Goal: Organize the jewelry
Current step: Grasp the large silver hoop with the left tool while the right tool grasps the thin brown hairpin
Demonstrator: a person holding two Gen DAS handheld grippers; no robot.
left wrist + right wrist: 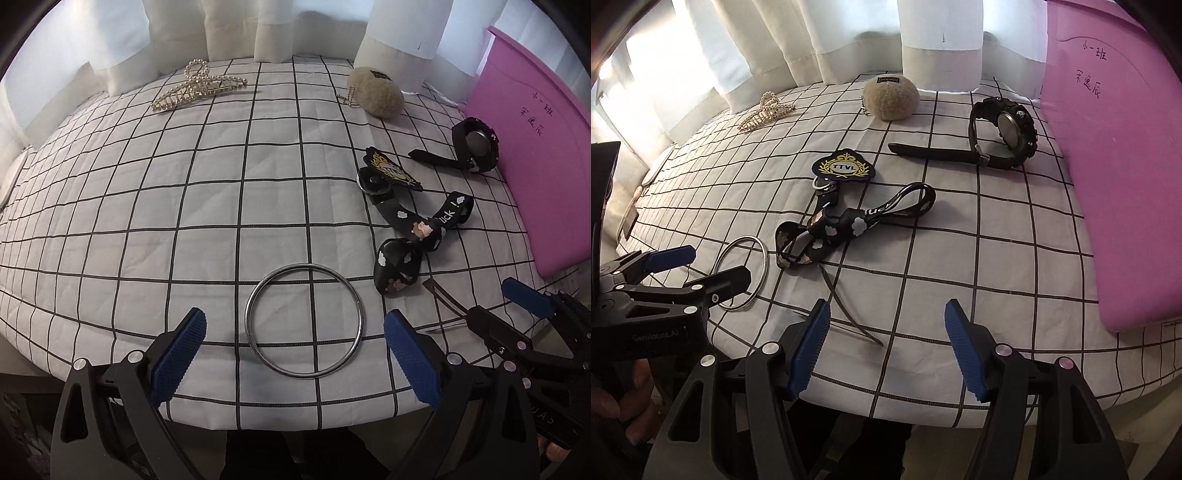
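Note:
A silver bangle [304, 320] lies flat on the checked cloth between the open jaws of my left gripper [295, 325]; it also shows in the right wrist view [744, 272]. A thin dark hair clip [846, 306] lies just ahead of my open, empty right gripper [884, 314]. A black lanyard with clouds and a TTVL badge [849, 221] lies in the middle, also seen in the left wrist view [410, 236]. A black watch [1004, 129] lies at the right. A pearl claw clip [195, 88] and a fuzzy beige pouch [375, 92] lie at the back.
A pink foam board [1115, 166] lies along the table's right side. White curtains [229, 29] hang behind the table. The table's front edge [295, 417] is just under both grippers. My left gripper [701, 273] shows at the left of the right wrist view.

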